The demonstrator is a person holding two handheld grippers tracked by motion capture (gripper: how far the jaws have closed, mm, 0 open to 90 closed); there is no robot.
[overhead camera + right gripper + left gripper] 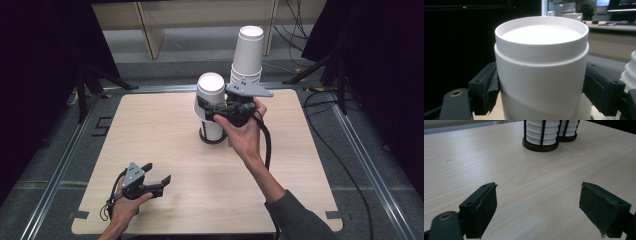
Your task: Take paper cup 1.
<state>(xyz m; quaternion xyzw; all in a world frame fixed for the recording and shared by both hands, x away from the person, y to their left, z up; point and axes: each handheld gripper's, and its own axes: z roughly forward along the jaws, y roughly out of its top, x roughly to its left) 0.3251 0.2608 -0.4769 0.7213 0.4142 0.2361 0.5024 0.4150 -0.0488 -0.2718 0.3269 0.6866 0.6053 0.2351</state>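
Note:
A white paper cup (210, 89), upside down, tops the nearer stack of cups (212, 126), which stands in a black wire holder mid-table. My right gripper (210, 107) comes at it from the right and is shut on it; in the right gripper view both pads press the sides of the cup (541, 75), and another cup's wall shows under it. A taller stack (248, 50) stands just behind. My left gripper (158, 171) rests low at the table's near left, open with nothing between its jaws (537, 207), and faces both holders (541, 135).
The light wooden table (150, 125) has bare room left and in front of the holders. A metal frame rail (65, 160) runs around it. Cables (350, 165) lie on the floor at the right; dark curtains hang on both sides.

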